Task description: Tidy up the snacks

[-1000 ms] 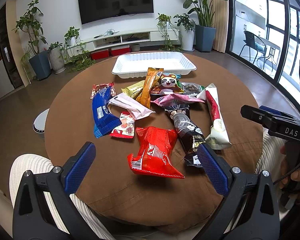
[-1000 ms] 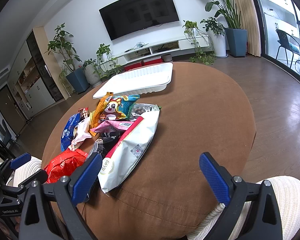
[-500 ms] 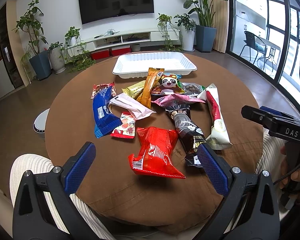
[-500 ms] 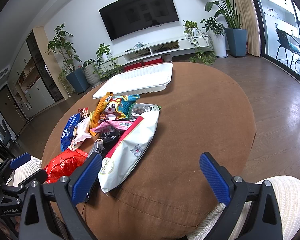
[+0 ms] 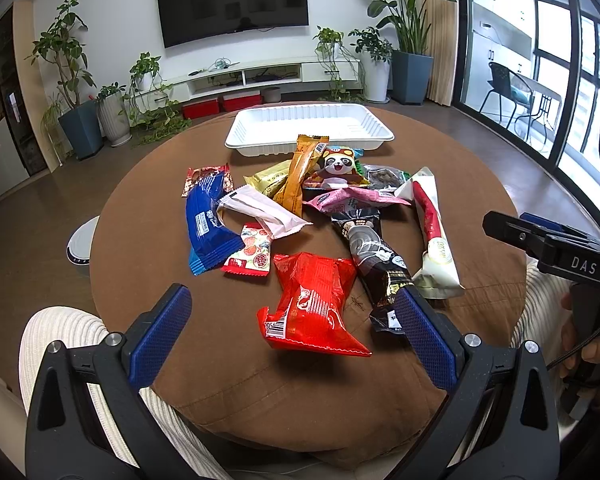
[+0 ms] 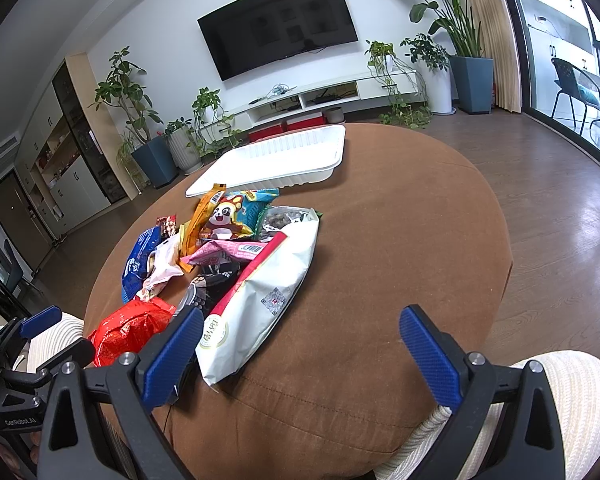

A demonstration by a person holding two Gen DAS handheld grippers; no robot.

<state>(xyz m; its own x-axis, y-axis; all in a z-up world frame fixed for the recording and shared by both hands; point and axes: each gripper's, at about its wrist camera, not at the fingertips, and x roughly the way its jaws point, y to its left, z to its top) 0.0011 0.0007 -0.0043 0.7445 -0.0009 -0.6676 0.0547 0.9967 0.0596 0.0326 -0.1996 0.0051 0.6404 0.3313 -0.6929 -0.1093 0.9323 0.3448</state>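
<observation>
Snacks awaiting sorting. The red packet (image 5: pixel 314 300) lies nearest me on the brown round table (image 5: pixel 228 376), puffy and crinkled, one corner lifted off the cloth. Just beside it runs a long dark packet (image 5: pixel 374 258), and beyond that a white packet with a red stripe (image 5: pixel 434 240); a blue packet (image 5: pixel 208 226) and a small strawberry-print packet (image 5: pixel 250 254) lie to its other side. The remaining wrappers overlap in a loose pile up to the white tray (image 5: pixel 256 146), which holds nothing at the table's far edge.

My left gripper (image 5: pixel 296 344) hangs over the near edge, jaws spread wide and holding nothing, with the red packet between them in line of sight. My right gripper (image 6: pixel 300 354) is likewise wide open and empty, near the white packet's lower end.

I judge that no snack has yet been moved. To begin well, I would lower the left gripper onto the red packet's crimped end rather than its air-filled middle, which could slip or burst, then lift clear of the dark packet before carrying to the tray.
</observation>
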